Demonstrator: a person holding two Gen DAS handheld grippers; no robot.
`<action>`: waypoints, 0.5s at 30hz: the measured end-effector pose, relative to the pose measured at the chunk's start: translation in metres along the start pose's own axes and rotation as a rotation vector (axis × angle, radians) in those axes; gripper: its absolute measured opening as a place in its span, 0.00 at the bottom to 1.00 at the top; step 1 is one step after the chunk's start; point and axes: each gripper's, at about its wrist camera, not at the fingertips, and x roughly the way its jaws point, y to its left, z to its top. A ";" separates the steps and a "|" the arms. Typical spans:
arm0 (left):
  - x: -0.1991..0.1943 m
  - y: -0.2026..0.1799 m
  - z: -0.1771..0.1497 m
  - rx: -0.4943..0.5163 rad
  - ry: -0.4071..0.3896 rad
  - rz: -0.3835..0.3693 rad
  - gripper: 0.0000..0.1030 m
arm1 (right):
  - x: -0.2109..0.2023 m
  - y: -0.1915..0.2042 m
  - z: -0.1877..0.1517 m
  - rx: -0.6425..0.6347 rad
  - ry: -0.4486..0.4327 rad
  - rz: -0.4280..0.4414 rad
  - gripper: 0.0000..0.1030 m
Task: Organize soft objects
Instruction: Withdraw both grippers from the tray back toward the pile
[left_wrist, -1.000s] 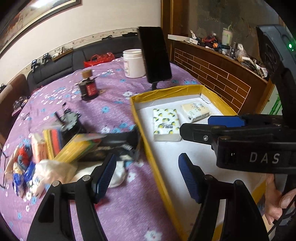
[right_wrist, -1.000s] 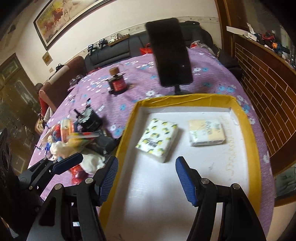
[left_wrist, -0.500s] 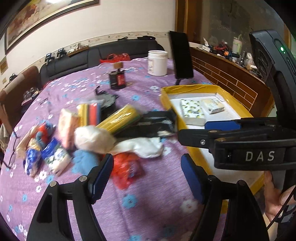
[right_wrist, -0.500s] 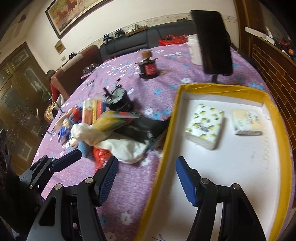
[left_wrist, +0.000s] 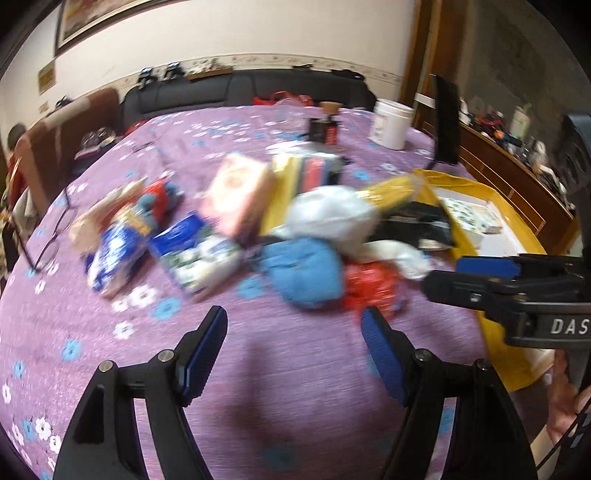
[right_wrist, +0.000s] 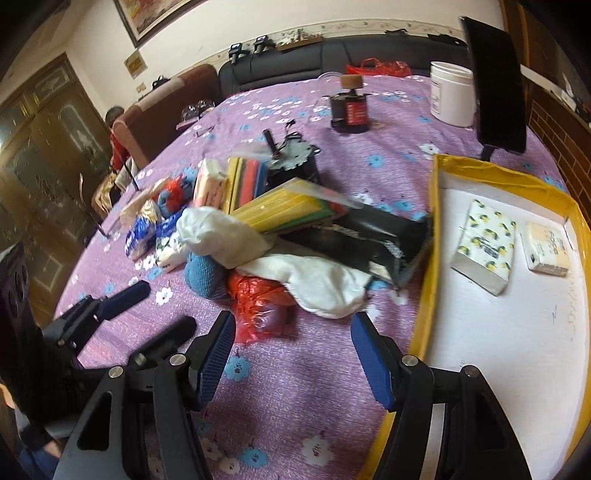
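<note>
A heap of soft things lies on the purple flowered cloth: a blue knitted piece (left_wrist: 303, 271) (right_wrist: 205, 275), a red plastic bag (left_wrist: 369, 284) (right_wrist: 258, 299), a white cloth (right_wrist: 321, 284) and several tissue packs (left_wrist: 199, 254). To the right, a yellow tray (right_wrist: 432, 229) holds a lemon-print tissue pack (right_wrist: 484, 247) and a cream pack (right_wrist: 546, 251). My left gripper (left_wrist: 294, 317) hangs open just short of the blue piece and red bag, with nothing between its pads. My right gripper (right_wrist: 293, 319) is open and empty too, in front of the red bag and white cloth.
A yellow pack (right_wrist: 284, 206) and a black pouch (right_wrist: 373, 232) lie on the heap. Behind it stand a black gadget (right_wrist: 291, 162), a corked dark bottle (right_wrist: 349, 107), a white jar (right_wrist: 452, 92) and a phone on a stand (right_wrist: 495, 85). Glasses (left_wrist: 51, 236) lie far left.
Both grippers have swung left, off the yellow tray and over to the heap, which now sits straight ahead of them. The left view is blurred by the motion. Neither holds anything.
</note>
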 end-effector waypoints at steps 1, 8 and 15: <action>0.001 0.010 -0.002 -0.020 0.004 0.008 0.72 | 0.003 0.004 0.000 -0.012 0.002 -0.006 0.67; 0.000 0.066 -0.015 -0.157 0.015 -0.018 0.72 | 0.018 0.018 0.004 -0.045 0.013 -0.042 0.67; 0.000 0.073 -0.019 -0.179 0.020 -0.030 0.72 | 0.050 0.027 0.017 -0.052 0.064 -0.028 0.68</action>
